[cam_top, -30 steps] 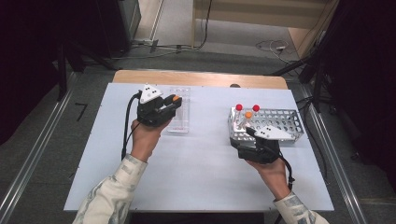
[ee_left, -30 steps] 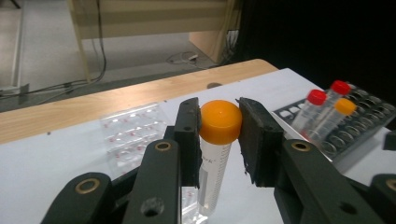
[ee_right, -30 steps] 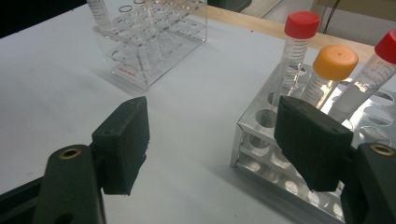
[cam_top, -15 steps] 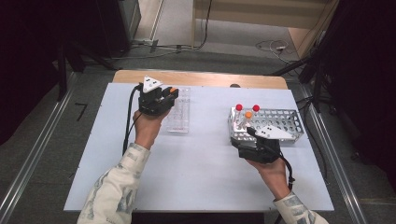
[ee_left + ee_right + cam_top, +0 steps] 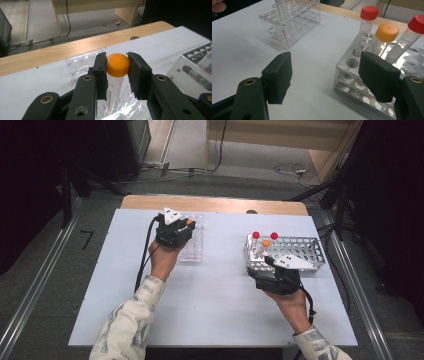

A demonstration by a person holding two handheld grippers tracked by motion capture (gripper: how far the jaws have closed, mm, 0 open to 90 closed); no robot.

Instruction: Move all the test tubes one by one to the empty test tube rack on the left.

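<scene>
A: Big to small. White table top (image 5: 210, 310), wooden strip along its far edge. Perforated metal tube rack (image 5: 300, 251) on the right, two red-capped tubes (image 5: 369, 12) and one orange-capped one (image 5: 387, 32) standing in it.

B: Left side?

A: Clear plastic tube rack (image 5: 195, 251). Left gripper (image 5: 117, 67) over it, jaws clamped on the orange screw cap of a clear graduated tube (image 5: 115, 86), upright, lower end down in the clear rack.

B: Right gripper (image 5: 325, 77)?

A: Jaws wide apart, nothing between, just beside the metal rack's near corner
</scene>
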